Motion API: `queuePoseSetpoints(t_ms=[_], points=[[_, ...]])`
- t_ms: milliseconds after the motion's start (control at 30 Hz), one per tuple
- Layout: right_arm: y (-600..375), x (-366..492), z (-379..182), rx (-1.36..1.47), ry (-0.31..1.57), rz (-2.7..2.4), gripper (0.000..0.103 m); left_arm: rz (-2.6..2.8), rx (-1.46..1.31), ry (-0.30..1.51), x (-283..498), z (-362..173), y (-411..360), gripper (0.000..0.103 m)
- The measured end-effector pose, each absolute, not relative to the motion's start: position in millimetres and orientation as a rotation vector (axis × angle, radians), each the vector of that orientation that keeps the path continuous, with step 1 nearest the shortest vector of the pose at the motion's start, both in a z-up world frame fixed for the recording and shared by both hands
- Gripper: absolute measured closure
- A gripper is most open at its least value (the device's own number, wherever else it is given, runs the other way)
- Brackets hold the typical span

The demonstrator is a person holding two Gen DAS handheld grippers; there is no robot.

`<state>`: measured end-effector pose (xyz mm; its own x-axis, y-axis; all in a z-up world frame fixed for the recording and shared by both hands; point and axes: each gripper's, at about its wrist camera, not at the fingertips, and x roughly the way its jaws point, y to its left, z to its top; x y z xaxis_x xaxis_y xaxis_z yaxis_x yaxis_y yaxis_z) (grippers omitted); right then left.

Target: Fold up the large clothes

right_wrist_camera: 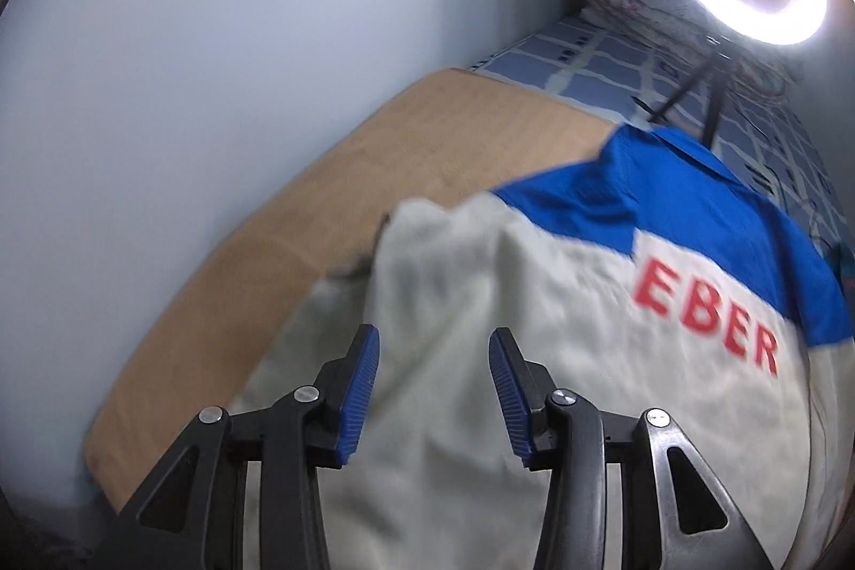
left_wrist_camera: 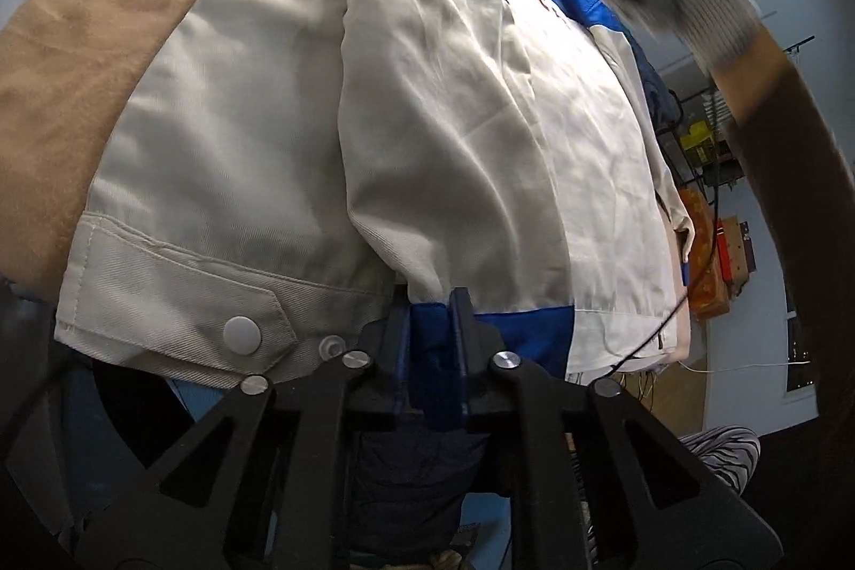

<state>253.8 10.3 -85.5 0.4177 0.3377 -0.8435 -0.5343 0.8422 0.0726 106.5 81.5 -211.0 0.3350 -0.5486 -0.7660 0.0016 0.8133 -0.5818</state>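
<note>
A cream jacket (right_wrist_camera: pixel 507 356) with blue yoke and red letters lies rumpled, sleeve folded over its back.

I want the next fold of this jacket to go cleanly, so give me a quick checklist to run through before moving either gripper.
1. Left gripper has a hold on the jacket: ok, shut on the blue cuff of the folded-in sleeve.
2. Right gripper free for a new grasp: ok, jaws apart, nothing between them.
3. Sleeve lies on the jacket body: ok.
4. Jacket rests on the tan cloth: ok.
5. Hem tab flat: ok.
6. Far sleeve folded: cannot tell, hidden.
</note>
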Motion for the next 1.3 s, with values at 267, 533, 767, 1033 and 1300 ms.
queuePoseSetpoints(t_ms=[267, 533, 767, 1033, 1300], points=[[92, 311, -112, -0.467, 1.036, 0.5, 0.058, -0.368, -0.551, 1.18, 105, -208, 90, 0.096], [131, 326, -149, -0.713, 1.046, 0.477, 0.083, -0.341, -0.55, 1.162, 102, -206, 104, 0.098], [142, 335, -131, -0.618, 0.995, 0.458, 0.102, -0.221, -0.488, 1.089, 83, -187, 145, 0.099], [172, 348, -142, -0.493, 1.023, 0.502, 0.103, -0.13, -0.515, 1.145, 84, -215, 164, 0.099], [102, 295, -107, -0.339, 0.926, 0.559, 0.081, -0.136, -0.506, 1.128, 83, -215, 167, 0.099]])
